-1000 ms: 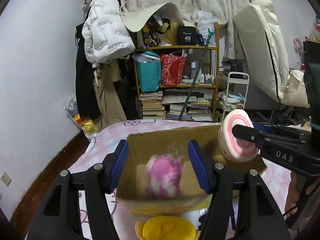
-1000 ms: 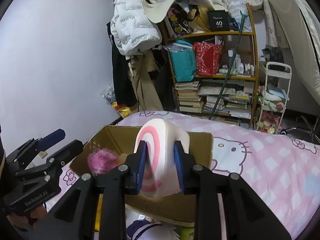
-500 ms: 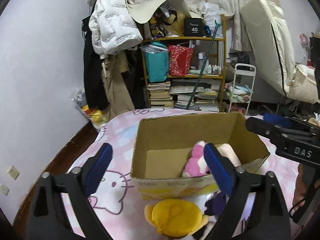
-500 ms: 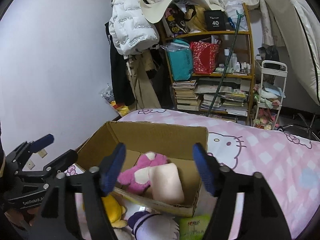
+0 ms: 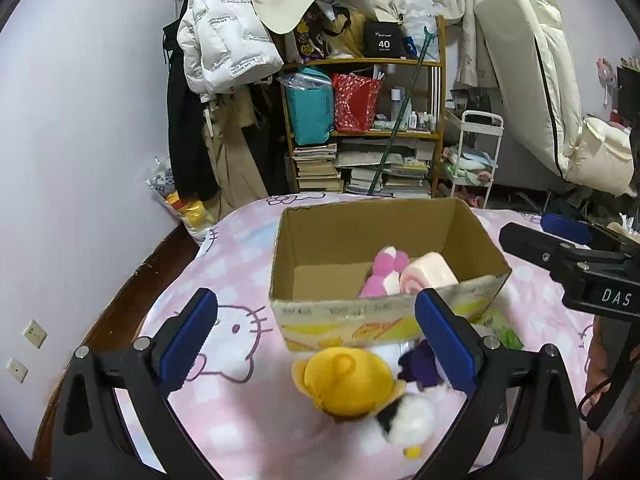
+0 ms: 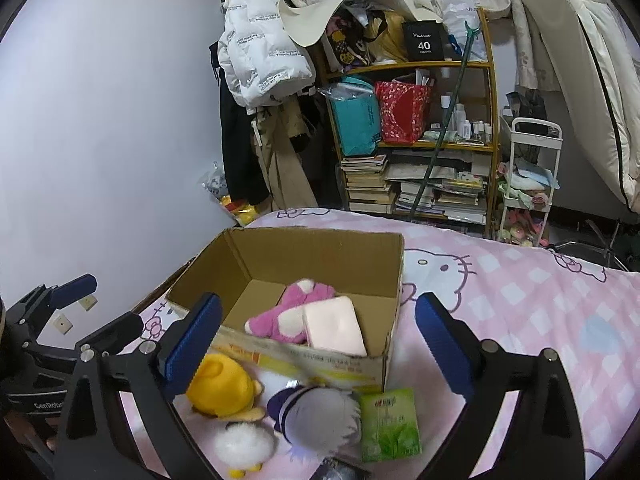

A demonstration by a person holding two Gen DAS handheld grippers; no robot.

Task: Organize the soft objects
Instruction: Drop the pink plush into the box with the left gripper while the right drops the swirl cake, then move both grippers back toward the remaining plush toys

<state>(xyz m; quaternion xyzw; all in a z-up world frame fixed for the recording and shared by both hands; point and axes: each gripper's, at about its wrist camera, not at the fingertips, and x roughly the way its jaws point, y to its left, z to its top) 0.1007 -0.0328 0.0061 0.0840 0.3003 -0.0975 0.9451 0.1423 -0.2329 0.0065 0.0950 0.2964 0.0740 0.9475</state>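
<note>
— Cardboard box (image 5: 384, 312) mid-frame, holding a pink plush (image 5: 382, 276) and a swirl cushion (image 5: 428, 278)?

— Yes. Only the right view shows a green packet (image 6: 390, 424) at the bottom.

— Grippers?

— Left gripper (image 5: 316, 344) and right gripper (image 6: 318, 344) both spread wide, empty; yellow toy (image 5: 348, 384) lies between the left fingers, low in frame.

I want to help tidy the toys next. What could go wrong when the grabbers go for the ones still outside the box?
The yellow plush, the purple-and-grey plush and the green packet lie bunched together against the cardboard box, so a gripper might catch two at once. Both the left gripper and the right gripper hang open over that same spot and could bump. A push might also shove the light box across the bedsheet.
</note>
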